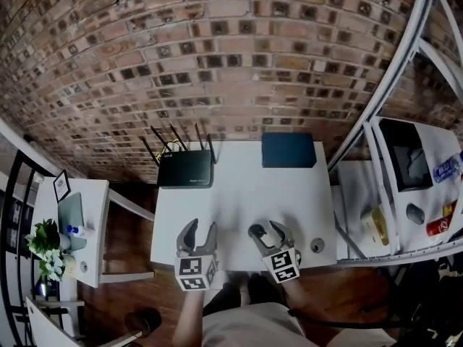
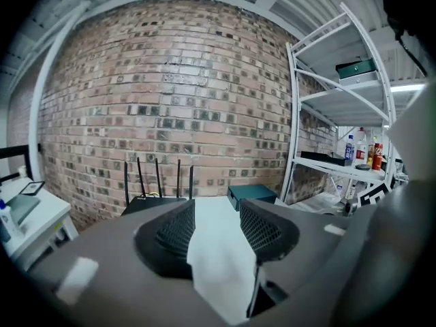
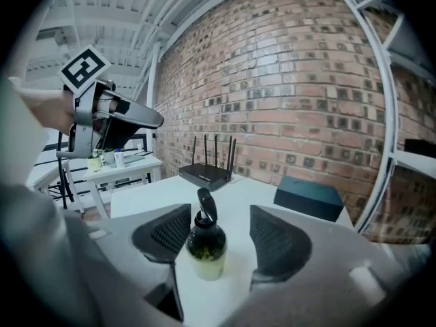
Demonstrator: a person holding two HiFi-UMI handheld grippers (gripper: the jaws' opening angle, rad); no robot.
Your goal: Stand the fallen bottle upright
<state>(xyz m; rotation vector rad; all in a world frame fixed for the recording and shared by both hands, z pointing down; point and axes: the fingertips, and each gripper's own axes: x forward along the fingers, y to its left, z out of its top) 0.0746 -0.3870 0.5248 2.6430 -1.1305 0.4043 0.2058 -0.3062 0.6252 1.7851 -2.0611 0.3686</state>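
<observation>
Both grippers are held side by side over the near edge of the tabletop (image 1: 246, 194), pointing forward and slightly down. The right gripper (image 1: 269, 230) is open, and the bottle (image 3: 206, 244) stands upright on the tabletop between its jaws, clear of both pads. The left gripper (image 1: 198, 230) is open too, with only bare tabletop between its jaws.

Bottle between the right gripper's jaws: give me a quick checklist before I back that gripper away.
1. Bottle upright on the white table: ok.
2. Right gripper jaws apart, pads off the bottle: ok.
3. Bottle's black top shut: cannot tell.
4. Left gripper jaws apart, nothing between them: ok.
5. Router and dark box well behind the bottle: ok.
</observation>
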